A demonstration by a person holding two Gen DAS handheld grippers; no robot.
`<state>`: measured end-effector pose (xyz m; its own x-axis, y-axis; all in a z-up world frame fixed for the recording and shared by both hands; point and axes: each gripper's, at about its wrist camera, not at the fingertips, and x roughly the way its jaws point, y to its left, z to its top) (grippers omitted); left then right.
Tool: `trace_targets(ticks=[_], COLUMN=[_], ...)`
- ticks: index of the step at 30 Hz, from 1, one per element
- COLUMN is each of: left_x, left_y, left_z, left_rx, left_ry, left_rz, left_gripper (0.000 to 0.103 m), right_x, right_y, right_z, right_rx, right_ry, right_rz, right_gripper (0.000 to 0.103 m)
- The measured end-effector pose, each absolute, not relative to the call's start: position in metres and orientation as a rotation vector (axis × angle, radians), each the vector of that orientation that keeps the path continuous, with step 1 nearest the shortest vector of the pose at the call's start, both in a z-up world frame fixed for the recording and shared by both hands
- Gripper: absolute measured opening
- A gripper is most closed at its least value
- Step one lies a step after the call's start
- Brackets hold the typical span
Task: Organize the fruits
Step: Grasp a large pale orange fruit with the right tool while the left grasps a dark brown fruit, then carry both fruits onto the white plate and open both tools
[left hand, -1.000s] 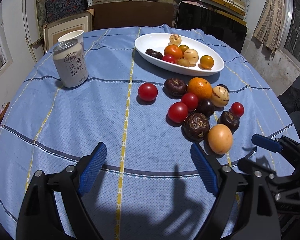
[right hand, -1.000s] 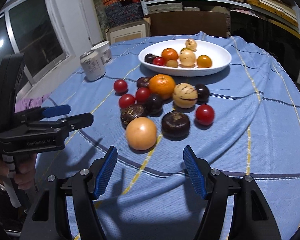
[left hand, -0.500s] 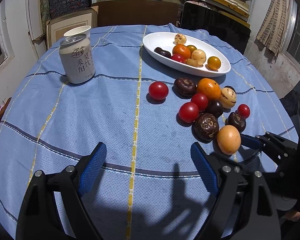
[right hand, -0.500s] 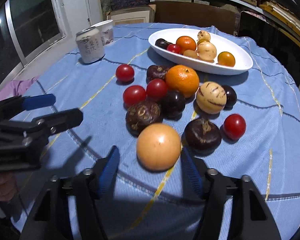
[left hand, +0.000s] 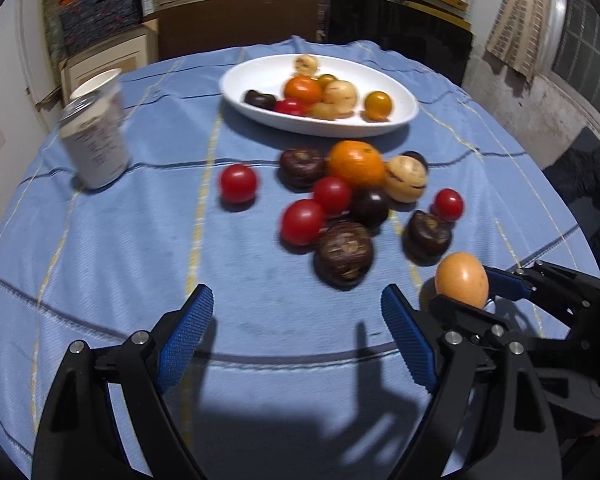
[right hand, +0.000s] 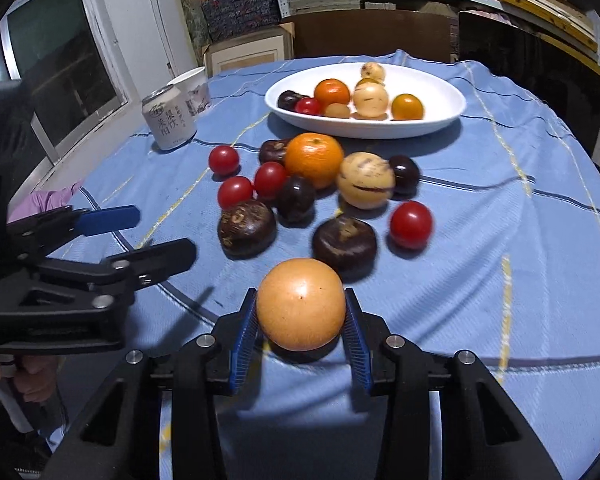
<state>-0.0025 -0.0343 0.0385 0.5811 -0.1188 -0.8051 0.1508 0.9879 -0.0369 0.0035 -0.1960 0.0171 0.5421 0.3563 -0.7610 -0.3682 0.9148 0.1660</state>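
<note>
right tongs (right hand: pixel 300 334) now advanced and closed around pale orange fruit (right hand: pixel 300 304)

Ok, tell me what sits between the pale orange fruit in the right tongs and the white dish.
The right tongs grip the pale orange fruit. Loose fruit clusters on the cloth between it and the white dish: dark brown fruit, speckled yellow fruit, orange.

Pale orange fruit (right hand: pixel 300 304); white oval dish (right hand: pixel 440 116); blue tablecloth (right hand: pixel 500 240) with yellow and dark stripes; red tomatoes (right hand: pixel 411 219); dark brown fruits (right hand: pixel 344 242); blue-padded fingers (right hand: pixel 244 336).
</note>
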Motion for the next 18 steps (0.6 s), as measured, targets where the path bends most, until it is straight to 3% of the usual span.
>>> trace_targets(ticks=[3, 5, 9, 12, 18], left_x=[0.005, 0.011, 0.024, 0.03, 0.029], left_y=[-0.051, -0.06, -0.072, -0.076, -0.07], left_z=[0.034, 0.031, 0.022, 0.019, 0.02], left_rx=[0.057, 0.059, 0.047, 0.055, 0.053], left_ry=[0.945, 0.956, 1.001, 0.998, 1.003], left_rz=[-0.173, -0.192, -0.202, -0.181, -0.184], left_gripper=[0.079, 0.063, 0.056, 0.042, 0.042], right_x=[0.0, -0.002, -0.002, -0.001, -0.002], right_y=[-0.209, -0.217, -0.228, -0.232, -0.234], right_z=[0.019, 0.02, 0.02, 0.02, 0.02], right_rx=[-0.004, 0.005, 0.028, 0.035, 0.038], right_ry=[0.892, 0.89, 0.883, 0.881, 0.88], right_rz=[0.42, 0.408, 0.397, 0.399, 0.401], right_gripper=[0.042, 0.042, 0.042, 0.042, 0.042])
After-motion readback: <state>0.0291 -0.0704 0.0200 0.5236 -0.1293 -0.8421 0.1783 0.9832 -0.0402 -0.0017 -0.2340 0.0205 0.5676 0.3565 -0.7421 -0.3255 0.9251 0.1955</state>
